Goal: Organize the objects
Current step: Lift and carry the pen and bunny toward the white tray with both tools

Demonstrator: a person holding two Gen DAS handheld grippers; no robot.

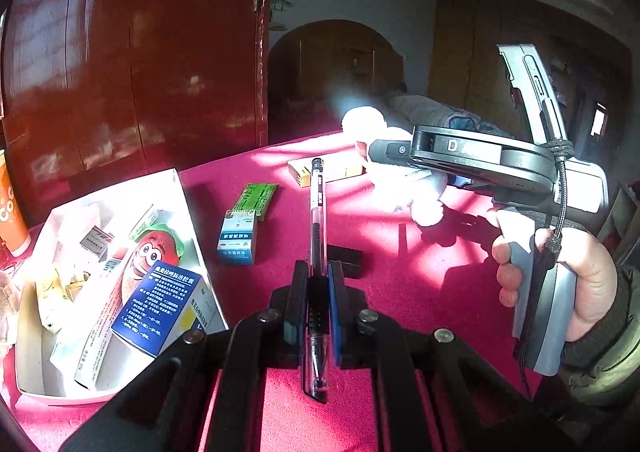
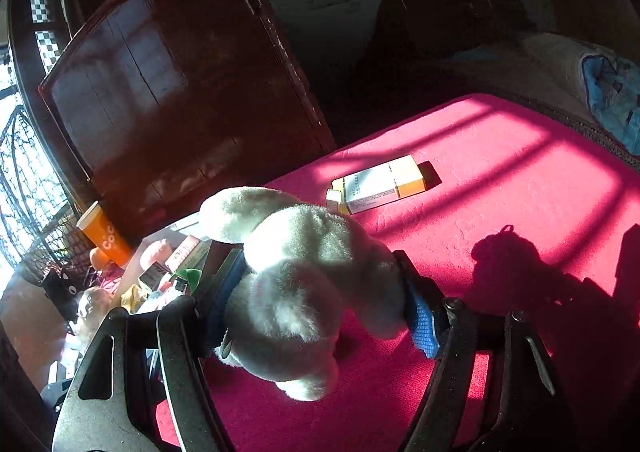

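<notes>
Above the magenta tablecloth [image 1: 400, 272], the left gripper [image 1: 318, 280] clamps a clear plastic pen [image 1: 318, 212] and the right gripper [image 2: 320, 292] squeezes a white plush toy [image 2: 304, 284], both seemingly bound for the white cardboard box [image 1: 176, 180].

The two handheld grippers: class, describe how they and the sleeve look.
Left gripper: black linkage arms with round bolts, blue-padded fingers. Right gripper: grey handle, black body marked "D", braided black cable; its fingers carry textured blue pads. The sleeve is dark olive with a ribbed cuff.
</notes>
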